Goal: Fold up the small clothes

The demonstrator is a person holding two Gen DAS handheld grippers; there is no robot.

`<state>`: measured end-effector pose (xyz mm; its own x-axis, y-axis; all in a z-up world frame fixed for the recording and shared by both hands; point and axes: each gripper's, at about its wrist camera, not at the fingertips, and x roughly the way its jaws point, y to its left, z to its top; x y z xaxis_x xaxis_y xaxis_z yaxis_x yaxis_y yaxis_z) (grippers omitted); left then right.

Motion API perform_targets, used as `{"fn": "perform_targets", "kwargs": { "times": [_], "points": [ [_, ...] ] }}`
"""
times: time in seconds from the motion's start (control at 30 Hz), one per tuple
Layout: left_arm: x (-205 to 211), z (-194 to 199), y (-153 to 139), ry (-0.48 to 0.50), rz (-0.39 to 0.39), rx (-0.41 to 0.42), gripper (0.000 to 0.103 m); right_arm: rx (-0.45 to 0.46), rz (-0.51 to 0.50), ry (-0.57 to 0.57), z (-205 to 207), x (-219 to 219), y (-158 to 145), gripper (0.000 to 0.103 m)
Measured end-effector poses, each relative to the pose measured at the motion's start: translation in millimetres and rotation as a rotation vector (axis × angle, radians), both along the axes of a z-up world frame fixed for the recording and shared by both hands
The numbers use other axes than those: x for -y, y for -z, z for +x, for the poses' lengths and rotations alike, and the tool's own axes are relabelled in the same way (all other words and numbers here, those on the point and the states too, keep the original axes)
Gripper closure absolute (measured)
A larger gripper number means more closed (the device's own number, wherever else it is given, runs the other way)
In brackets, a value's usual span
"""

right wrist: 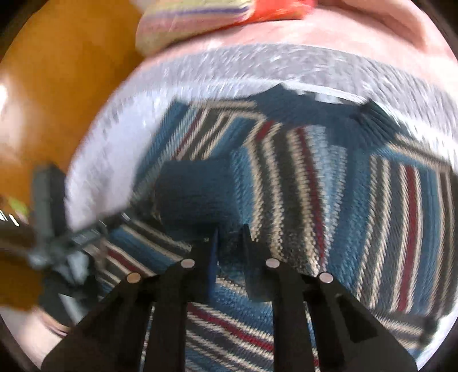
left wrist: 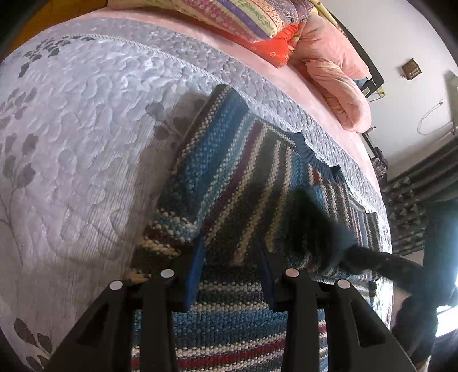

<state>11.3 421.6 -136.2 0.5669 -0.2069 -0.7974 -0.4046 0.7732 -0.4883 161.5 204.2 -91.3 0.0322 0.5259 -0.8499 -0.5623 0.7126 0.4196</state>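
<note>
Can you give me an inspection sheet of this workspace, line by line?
Surface: a bed covered by a grey quilted bedspread with a leaf print, pink sheet beyond it.
Job's things: one striped knit sweater lying on the bedspread, a sleeve folded over its body.
Clutter: patterned pillows and a pink blanket at the far end of the bed.
Grippers: left hand-held gripper open, fingers over the sweater; right hand-held gripper open by the blue cuff, its view blurred.
Cables: a thin cord hanging on the wall.
Surroundings: white wall, patterned curtain, orange wooden floor.
</note>
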Motion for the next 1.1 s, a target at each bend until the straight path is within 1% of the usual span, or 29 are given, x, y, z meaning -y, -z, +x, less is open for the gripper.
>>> {"fn": "perform_targets", "kwargs": {
  "times": [0.07, 0.17, 0.23, 0.33, 0.43, 0.47, 0.5, 0.53, 0.57, 0.6, 0.67, 0.7, 0.77, 0.8, 0.83, 0.87, 0.9, 0.93, 0.97, 1.03, 1.1],
  "points": [
    [0, 1, 0, 0.002, 0.006, -0.001, 0.067, -0.053, 0.086, 0.095, 12, 30, -5, 0.089],
    [2, 0, 0, 0.004, 0.013, -0.001, 0.067, -0.116, 0.181, 0.242, 29, 75, -4, 0.089],
    [2, 0, 0, 0.003, 0.015, -0.001, 0.067, -0.124, 0.186, 0.332, 37, 106, -1, 0.089],
    [1, 0, 0, -0.001, 0.015, -0.001, 0.067, -0.163, 0.186, 0.421, 44, 142, 12, 0.088],
    [1, 1, 1, -0.005, 0.017, -0.002, 0.067, -0.207, 0.176, 0.474, 48, 170, 29, 0.085],
    [1, 1, 1, -0.006, 0.019, -0.003, 0.067, -0.206, 0.167, 0.489, 48, 175, 32, 0.085],
    [2, 2, 1, -0.006, 0.021, -0.004, 0.067, -0.205, 0.163, 0.501, 49, 182, 33, 0.078],
    [3, 2, 0, -0.004, 0.026, -0.008, 0.067, -0.22, 0.183, 0.516, 50, 192, 36, 0.059],
    [3, 3, 0, -0.003, 0.03, -0.011, 0.067, -0.235, 0.211, 0.527, 50, 197, 36, 0.047],
    [4, 4, -2, -0.004, 0.035, -0.017, 0.067, -0.246, 0.237, 0.537, 50, 205, 36, 0.026],
    [9, 6, -9, -0.011, 0.059, -0.023, 0.067, -0.249, 0.271, 0.566, 51, 215, 37, 0.024],
    [12, 6, -13, -0.008, 0.065, -0.016, 0.067, -0.262, 0.285, 0.574, 53, 218, 40, 0.026],
    [25, 11, -23, 0.019, 0.08, 0.019, 0.067, -0.3, 0.303, 0.59, 61, 220, 48, 0.035],
    [30, 13, -26, 0.028, 0.086, 0.027, 0.066, -0.313, 0.297, 0.591, 65, 218, 52, 0.044],
    [37, 18, -31, 0.05, 0.093, 0.04, 0.066, -0.316, 0.271, 0.587, 69, 213, 55, 0.059],
    [45, 24, -34, 0.073, 0.093, 0.048, 0.066, -0.306, 0.246, 0.582, 71, 210, 53, 0.071],
    [50, 30, -35, 0.09, 0.091, 0.049, 0.065, -0.297, 0.231, 0.569, 72, 208, 52, 0.093],
    [53, 34, -34, 0.103, 0.092, 0.046, 0.065, -0.289, 0.227, 0.554, 74, 205, 49, 0.095],
    [57, 40, -32, 0.118, 0.097, 0.035, 0.065, -0.251, 0.207, 0.545, 74, 202, 41, 0.095],
    [61, 47, -25, 0.13, 0.114, 0.002, 0.064, -0.205, 0.164, 0.539, 75, 202, 36, 0.095],
    [60, 52, -11, 0.125, 0.113, -0.046, 0.065, -0.197, 0.119, 0.541, 74, 201, 39, 0.095]
  ]
}}
